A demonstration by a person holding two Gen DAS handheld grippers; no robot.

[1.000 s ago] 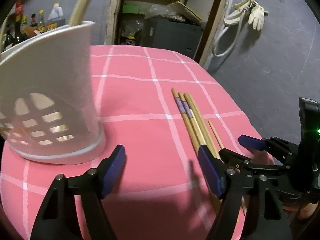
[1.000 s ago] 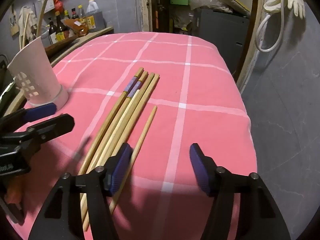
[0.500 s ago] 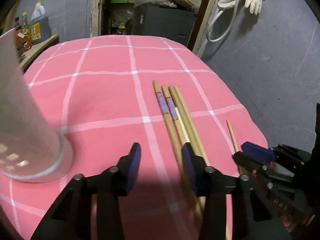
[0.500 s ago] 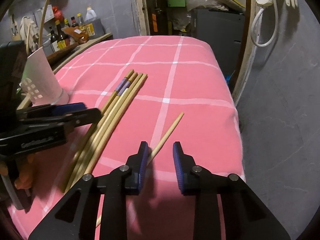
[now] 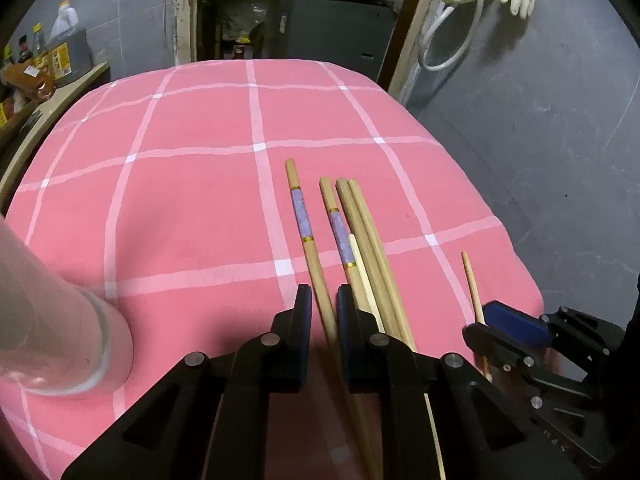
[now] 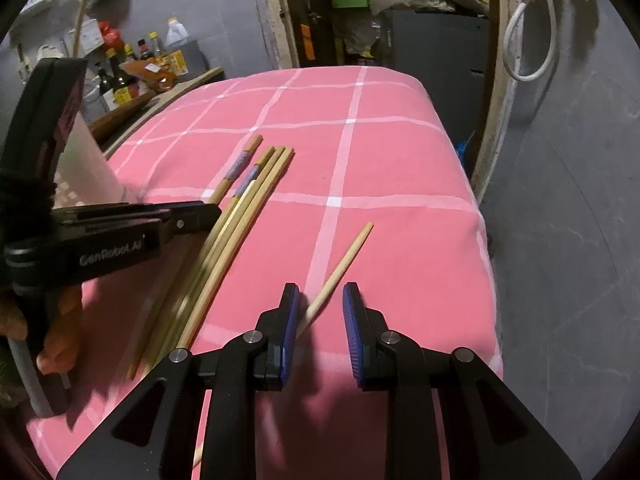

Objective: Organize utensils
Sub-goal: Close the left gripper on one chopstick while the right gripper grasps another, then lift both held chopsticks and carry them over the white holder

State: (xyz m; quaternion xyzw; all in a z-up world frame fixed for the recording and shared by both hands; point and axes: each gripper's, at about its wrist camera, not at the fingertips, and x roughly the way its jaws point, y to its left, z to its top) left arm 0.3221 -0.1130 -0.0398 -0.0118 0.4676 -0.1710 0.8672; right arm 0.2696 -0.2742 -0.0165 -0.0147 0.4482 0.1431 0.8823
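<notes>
left gripper (image 5: 322, 306) has just been closing, now pinching one banded chopstick (image 5: 310, 248); right gripper (image 6: 318, 312) stays spread around the lone chopstick (image 6: 340, 268), touching one pad; squeeze squarely, then lift level toward the white holder (image 5: 48, 320).

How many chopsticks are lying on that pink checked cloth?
6. One banded chopstick sits between the left gripper pads, four more are bunched beside it, and one thin chopstick lies apart at the right gripper. Others may be hidden.
</notes>
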